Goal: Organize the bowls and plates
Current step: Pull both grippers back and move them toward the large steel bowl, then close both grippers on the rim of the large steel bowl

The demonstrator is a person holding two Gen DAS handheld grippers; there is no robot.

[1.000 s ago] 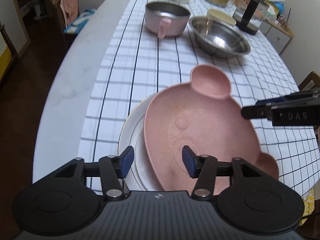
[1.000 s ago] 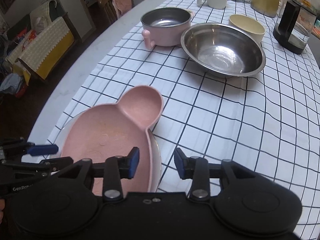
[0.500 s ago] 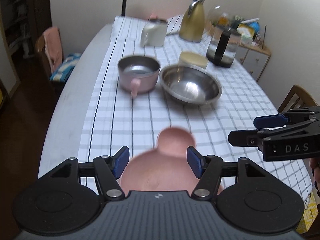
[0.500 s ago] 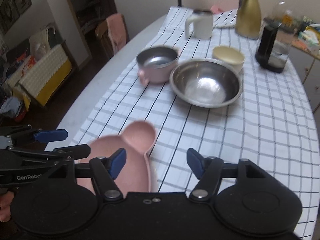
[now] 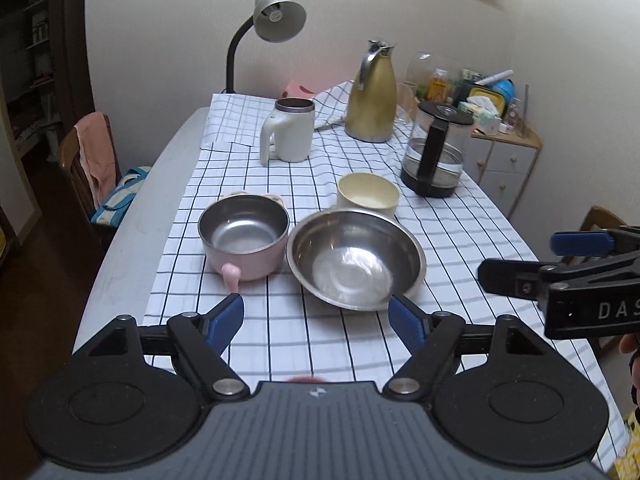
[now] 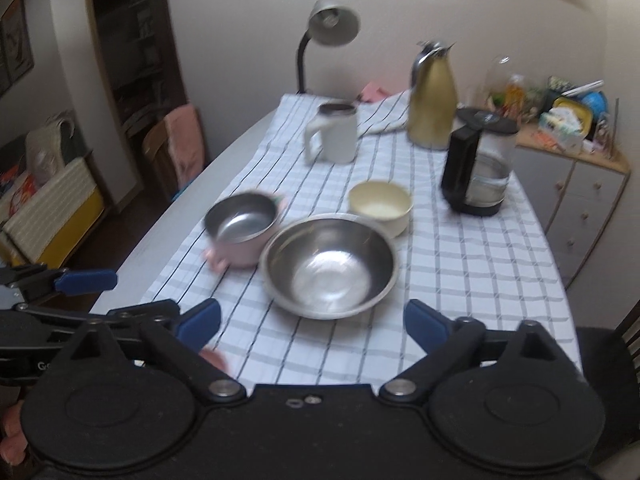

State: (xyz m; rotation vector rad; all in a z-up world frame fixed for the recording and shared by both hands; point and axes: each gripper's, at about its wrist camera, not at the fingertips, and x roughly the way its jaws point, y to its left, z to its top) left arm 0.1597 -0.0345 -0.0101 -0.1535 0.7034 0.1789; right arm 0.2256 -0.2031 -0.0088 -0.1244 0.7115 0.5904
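A large steel bowl (image 5: 356, 258) sits mid-table, also in the right wrist view (image 6: 330, 266). A pink pot with a steel inside (image 5: 244, 236) stands left of it (image 6: 240, 232). A cream bowl (image 5: 367, 196) stands behind the steel bowl (image 6: 380, 204). A sliver of the pink plate (image 5: 306, 379) shows under the left gripper body, and a bit shows in the right view (image 6: 214, 356). My left gripper (image 5: 318, 322) is open and empty, above the near table. My right gripper (image 6: 314, 324) is open and empty, beside it.
A white mug (image 5: 286, 134), a gold jug (image 5: 372, 92), a glass coffee pot (image 5: 436, 152) and a desk lamp (image 5: 276, 20) stand at the far end. A chair (image 5: 90, 160) is at the left, a cabinet (image 5: 500, 160) at the right.
Both grippers have risen and drawn back from the pink plate and opened wider. The plate has dropped almost out of view; the far bowls now fill the middle.
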